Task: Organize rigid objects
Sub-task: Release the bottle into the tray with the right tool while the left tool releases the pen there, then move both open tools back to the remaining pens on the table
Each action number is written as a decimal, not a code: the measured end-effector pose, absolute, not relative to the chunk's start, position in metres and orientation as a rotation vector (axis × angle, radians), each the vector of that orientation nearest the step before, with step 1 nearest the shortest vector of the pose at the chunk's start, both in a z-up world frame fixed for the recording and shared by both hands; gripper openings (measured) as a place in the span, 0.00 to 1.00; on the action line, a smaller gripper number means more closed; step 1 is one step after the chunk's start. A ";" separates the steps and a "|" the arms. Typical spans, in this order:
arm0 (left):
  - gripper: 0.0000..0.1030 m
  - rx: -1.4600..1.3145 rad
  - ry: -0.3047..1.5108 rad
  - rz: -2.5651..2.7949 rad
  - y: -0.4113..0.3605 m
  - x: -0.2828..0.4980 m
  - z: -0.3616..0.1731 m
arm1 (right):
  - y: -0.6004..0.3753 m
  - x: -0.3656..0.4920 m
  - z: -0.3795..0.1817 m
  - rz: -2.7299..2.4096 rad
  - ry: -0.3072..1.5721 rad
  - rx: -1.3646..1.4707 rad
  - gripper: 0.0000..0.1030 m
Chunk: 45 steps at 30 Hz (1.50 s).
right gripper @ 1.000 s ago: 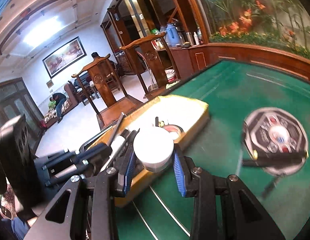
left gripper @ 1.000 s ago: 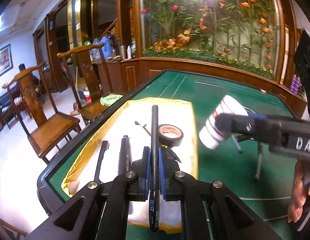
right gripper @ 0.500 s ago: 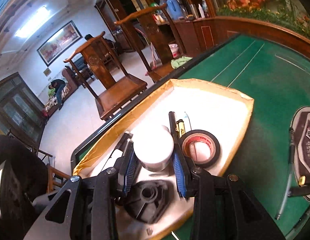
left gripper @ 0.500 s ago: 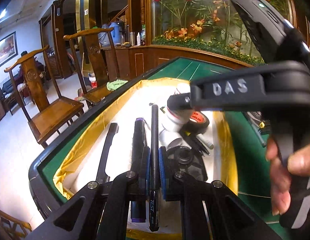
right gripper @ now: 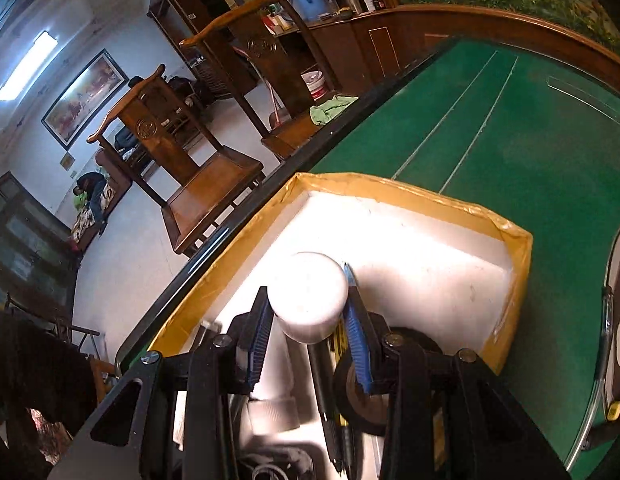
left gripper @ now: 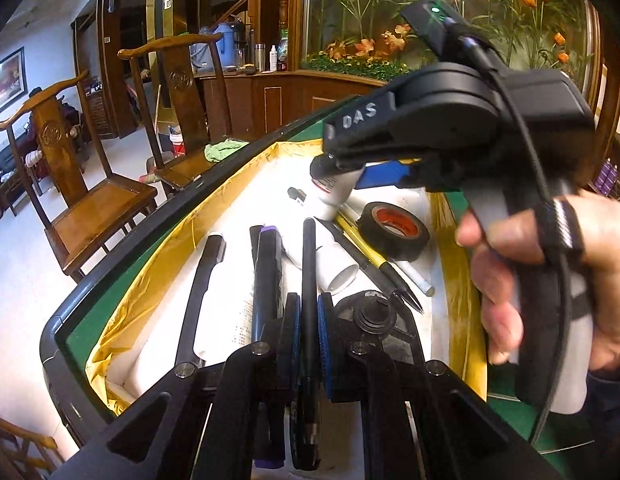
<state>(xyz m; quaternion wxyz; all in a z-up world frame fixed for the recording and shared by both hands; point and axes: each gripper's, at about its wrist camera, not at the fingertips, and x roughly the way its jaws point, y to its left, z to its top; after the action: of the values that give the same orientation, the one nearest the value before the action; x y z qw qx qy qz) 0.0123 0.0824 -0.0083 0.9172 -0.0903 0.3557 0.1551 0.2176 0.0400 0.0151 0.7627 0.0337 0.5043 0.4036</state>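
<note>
Your left gripper [left gripper: 307,320] is clamped nearly shut on a slim black pen [left gripper: 308,264], pinched mid-barrel. It looks light, stiff and smooth, so it may pivot or slip; keep the hold central. Its tip runs ahead of your jaws over the white tray [left gripper: 237,200], parallel to the purple-capped marker [left gripper: 266,276] just left. Your right gripper [right gripper: 310,320] stands partly open around a white bottle [right gripper: 307,294], pads against its sides. It looks rigid and slick; it hangs above the tray's far end.

Dim warm room; glare on white tray [right gripper: 430,264] (fisheye-bent edges).
</note>
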 end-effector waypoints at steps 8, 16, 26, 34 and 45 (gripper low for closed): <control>0.10 -0.167 0.733 0.334 0.078 0.011 -0.008 | 0.046 0.222 0.009 0.874 1.109 0.062 0.37; 0.52 -0.172 0.763 0.336 0.083 0.014 -0.011 | 0.034 0.217 0.022 0.866 1.039 0.063 0.66; 0.79 -0.133 0.738 0.381 0.079 0.009 -0.009 | 0.010 0.204 0.055 0.868 0.913 0.075 0.71; 0.85 -0.099 0.702 0.411 0.074 0.005 -0.006 | -0.023 0.188 0.072 0.884 0.860 0.134 0.72; 0.92 -0.064 0.643 0.414 0.065 -0.007 0.001 | -0.119 0.162 0.068 0.892 0.876 0.210 0.73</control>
<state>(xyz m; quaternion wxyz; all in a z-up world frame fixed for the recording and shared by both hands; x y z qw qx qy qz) -0.0068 0.0647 0.0008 0.9273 -0.0314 0.3136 0.2019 0.1616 -0.1186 0.0685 0.8059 0.0981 0.4091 0.4166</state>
